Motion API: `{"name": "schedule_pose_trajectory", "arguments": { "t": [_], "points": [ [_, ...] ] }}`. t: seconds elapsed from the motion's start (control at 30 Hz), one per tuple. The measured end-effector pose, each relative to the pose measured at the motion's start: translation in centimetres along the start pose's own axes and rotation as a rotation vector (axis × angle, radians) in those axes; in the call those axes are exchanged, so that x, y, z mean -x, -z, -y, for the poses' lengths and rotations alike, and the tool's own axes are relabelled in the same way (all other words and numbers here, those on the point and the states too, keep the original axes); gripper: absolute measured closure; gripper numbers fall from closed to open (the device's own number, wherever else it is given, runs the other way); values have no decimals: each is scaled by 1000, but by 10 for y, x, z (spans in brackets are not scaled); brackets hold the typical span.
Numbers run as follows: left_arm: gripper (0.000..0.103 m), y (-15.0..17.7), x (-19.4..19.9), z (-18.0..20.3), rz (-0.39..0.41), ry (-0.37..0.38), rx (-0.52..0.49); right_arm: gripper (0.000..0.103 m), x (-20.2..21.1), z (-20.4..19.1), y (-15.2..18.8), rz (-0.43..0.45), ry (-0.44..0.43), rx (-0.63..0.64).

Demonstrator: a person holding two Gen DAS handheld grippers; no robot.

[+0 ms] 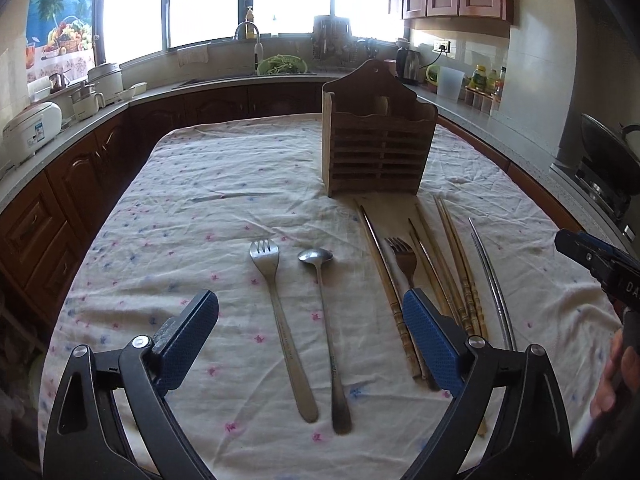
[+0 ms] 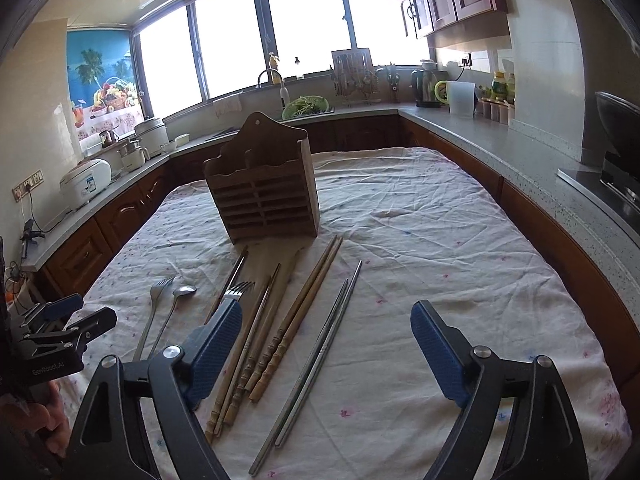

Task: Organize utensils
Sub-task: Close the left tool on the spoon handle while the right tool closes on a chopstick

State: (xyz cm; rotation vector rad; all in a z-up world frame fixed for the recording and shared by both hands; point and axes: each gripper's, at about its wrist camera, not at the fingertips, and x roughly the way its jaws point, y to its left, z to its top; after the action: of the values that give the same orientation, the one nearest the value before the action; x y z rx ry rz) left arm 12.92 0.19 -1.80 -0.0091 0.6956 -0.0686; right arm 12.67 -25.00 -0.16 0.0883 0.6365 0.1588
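Note:
A wooden slatted utensil holder (image 1: 376, 148) (image 2: 264, 192) stands upright on the cloth-covered table (image 1: 200, 208). In front of it lie a steel fork (image 1: 276, 312) and a spoon (image 1: 326, 320), side by side. To their right are a second fork (image 1: 402, 256), several wooden chopsticks (image 1: 456, 272) (image 2: 296, 316) and a metal chopstick pair (image 1: 490, 280) (image 2: 320, 348). My left gripper (image 1: 310, 298) hovers open above the fork and spoon handles, holding nothing. My right gripper (image 2: 326, 312) is open over the metal chopsticks, its left finger (image 2: 218, 336) above the wooden ones. Each gripper shows at the other view's edge.
Kitchen counters wrap around the table on three sides. A rice cooker (image 1: 32, 128) and pots stand at the left, a sink with a green colander (image 1: 282, 65) at the back, a kettle (image 2: 424, 88) and jars at the right. A wok (image 1: 612, 148) sits on the stove.

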Motion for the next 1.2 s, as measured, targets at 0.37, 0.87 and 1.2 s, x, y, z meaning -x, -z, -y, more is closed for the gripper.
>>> {"name": "schedule_pose_trajectory", "arguments": {
  "t": [0.37, 0.87, 1.2],
  "points": [
    [38, -20, -61, -5, -175, 84, 21, 62, -81, 29, -27, -189, -12, -108],
    [65, -20, -113, -5, -312, 64, -3, 84, -148, 38, -39, -282, -29, -184],
    [81, -20, -118, 7, -285, 18, -83, 95, -168, 19, -36, -295, 62, -43]
  ]
}}
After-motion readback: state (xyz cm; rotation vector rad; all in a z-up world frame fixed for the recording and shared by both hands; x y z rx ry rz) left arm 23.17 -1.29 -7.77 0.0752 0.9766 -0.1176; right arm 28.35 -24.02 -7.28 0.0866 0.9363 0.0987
